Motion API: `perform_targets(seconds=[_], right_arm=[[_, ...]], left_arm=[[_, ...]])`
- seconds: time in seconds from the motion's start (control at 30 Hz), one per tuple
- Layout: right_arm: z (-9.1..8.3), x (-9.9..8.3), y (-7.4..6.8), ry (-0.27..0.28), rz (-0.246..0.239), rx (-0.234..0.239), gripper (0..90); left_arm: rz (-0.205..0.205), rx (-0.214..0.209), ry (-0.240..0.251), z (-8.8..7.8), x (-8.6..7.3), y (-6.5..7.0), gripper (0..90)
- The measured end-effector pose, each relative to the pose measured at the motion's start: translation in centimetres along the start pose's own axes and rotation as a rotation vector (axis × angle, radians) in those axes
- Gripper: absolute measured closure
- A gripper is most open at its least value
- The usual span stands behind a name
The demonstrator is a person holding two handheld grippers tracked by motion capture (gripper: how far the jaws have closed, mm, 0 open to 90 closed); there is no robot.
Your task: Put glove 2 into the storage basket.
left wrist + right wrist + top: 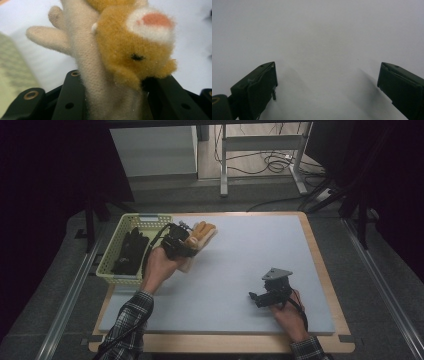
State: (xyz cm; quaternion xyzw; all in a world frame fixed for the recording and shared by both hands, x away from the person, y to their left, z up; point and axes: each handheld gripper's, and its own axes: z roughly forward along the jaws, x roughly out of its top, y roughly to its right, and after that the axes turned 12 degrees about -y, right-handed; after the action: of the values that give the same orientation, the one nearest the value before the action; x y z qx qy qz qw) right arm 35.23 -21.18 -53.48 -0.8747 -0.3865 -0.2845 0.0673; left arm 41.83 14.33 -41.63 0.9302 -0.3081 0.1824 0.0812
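Overhead forward-down; two close finger-level views

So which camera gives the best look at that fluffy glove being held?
The left gripper view: the fluffy glove sits close up between the jaws, showing cream fingers and a tan animal face. The high view shows it small, held beside the green basket. The right gripper view looks at the table.

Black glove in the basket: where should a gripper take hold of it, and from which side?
Judging by the high view, best from straight above: the black glove lies flat and lengthwise inside the green basket, whose walls block a sideways approach. Pinching across its narrower middle looks safest. The open right gripper is free for it; the left gripper is shut on the plush glove.
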Motion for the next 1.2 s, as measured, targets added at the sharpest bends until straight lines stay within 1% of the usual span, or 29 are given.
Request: perform_targets(seconds=[0.2,0.37,0.47,0.6,0.67,0.8,0.9,0.97,1.2], right_arm=[[0.0,0.0,0.0,0.000,0.000,-0.001,2.4],[0.0,0.0,0.0,0.001,-0.002,-0.002,2.5],[0.0,0.0,0.0,0.001,-0.002,-0.001,2.5],[0.0,0.0,0.0,0.000,-0.001,-0.001,2.5],[0.0,0.0,0.0,0.000,-0.001,-0.001,2.5],[0.0,0.0,0.0,0.001,-0.002,-0.001,2.5],[0.0,0.0,0.0,0.000,0.000,0.000,2.5],[0.0,0.0,0.0,0.000,-0.001,0.000,2.4],[0.0,0.0,0.0,0.000,0.001,0.001,2.5]], left_arm=[[-0.057,0.039,0.006,-1.3,-1.0,-2.6,61.8],[-0.121,0.067,0.014,-2.1,-2.2,-4.9,61.7],[-0.161,0.087,0.017,-2.4,-3.1,-6.5,61.7],[-0.204,0.103,0.018,-2.3,-4.2,-8.0,61.6],[-0.228,0.115,0.015,-2.1,-4.7,-8.7,61.5],[-0.268,0.123,0.002,-1.4,-5.6,-10.1,61.2],[-0.285,0.126,-0.013,-0.6,-5.9,-10.8,61.1],[-0.291,0.133,-0.033,0.2,-6.0,-11.1,61.0],[-0.306,0.136,-0.088,2.7,-5.5,-12.1,60.3]])
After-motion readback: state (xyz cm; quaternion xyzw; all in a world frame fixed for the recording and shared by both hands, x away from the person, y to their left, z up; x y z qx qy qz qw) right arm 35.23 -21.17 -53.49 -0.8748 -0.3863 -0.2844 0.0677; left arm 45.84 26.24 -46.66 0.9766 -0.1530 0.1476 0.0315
